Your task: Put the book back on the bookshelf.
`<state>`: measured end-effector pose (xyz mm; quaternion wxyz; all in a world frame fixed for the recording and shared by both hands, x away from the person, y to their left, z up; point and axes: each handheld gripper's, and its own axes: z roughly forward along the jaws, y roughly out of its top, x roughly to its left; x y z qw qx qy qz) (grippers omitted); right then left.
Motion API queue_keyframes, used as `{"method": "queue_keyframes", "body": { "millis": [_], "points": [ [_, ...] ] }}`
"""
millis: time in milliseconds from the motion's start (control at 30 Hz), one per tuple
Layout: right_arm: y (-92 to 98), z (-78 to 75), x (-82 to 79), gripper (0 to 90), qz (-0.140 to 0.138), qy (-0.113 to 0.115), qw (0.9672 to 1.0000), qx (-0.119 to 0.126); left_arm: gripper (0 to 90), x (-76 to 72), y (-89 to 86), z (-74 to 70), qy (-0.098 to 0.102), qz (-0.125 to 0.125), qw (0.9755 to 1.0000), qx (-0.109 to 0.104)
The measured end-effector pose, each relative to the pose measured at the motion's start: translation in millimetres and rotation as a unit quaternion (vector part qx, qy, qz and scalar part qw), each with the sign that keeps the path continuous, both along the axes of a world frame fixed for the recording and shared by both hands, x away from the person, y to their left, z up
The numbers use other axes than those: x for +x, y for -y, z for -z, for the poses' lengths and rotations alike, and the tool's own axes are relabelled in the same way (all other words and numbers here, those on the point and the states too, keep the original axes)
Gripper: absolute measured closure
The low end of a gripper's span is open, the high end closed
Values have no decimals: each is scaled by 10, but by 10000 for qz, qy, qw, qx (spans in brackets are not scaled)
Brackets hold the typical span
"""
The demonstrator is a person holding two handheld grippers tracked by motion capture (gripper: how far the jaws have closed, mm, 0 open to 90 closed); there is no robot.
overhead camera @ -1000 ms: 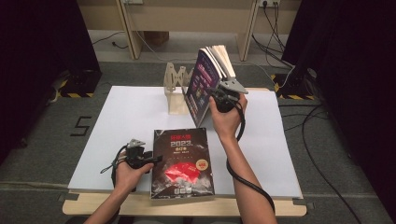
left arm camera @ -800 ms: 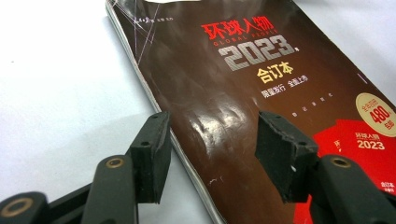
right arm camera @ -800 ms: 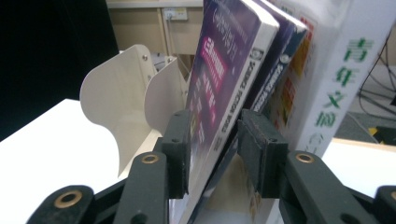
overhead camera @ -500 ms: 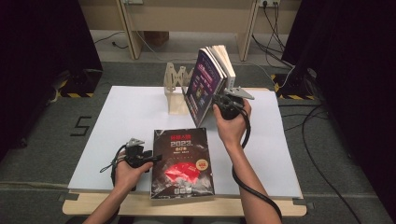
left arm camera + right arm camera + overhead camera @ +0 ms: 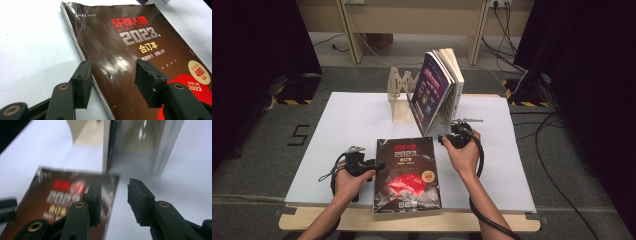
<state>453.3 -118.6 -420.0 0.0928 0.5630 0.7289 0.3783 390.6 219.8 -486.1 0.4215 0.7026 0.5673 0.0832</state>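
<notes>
A dark magazine with "2023" on its cover lies flat near the table's front edge, also seen as the magazine and magazine. Several magazines lean upright against a wooden rack, the purple cover facing front. My left gripper is open at the flat magazine's left edge, its jaws straddling that edge in the left gripper view. My right gripper is open and empty near the magazine's top right corner, below the standing magazines; its jaws hover over the white sheet.
A white sheet covers the wooden table. Cables run over the floor at the right. Table legs of a bench stand behind.
My right gripper has come down from the standing magazines toward the flat magazine's top right corner. The left gripper has stayed at the magazine's left edge.
</notes>
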Motion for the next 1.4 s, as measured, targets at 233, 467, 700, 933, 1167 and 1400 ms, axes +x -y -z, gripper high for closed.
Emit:
{"method": "queue_keyframes", "body": {
  "millis": [233,467,700,933,1167,1400],
  "points": [
    [-70,316,-87,627,-237,-536,9983,-74,483,-11,-19,-34,59,-253,9995,180],
    [-137,456,-123,622,-349,-856,9957,-14,483,13,-40,-25,-23,-275,9995,132],
    [-178,528,-113,621,-427,-997,9941,-6,485,39,-22,28,-119,-237,9996,103],
    [-197,537,-101,618,-436,-969,9943,30,491,63,-5,42,-147,-203,9997,60],
    [-184,579,-142,705,-374,-847,9956,144,562,79,9,38,-145,-135,9997,168],
    [-200,565,-181,735,-406,-871,9954,15,618,90,-9,36,-156,-170,9995,226]
  ]
}}
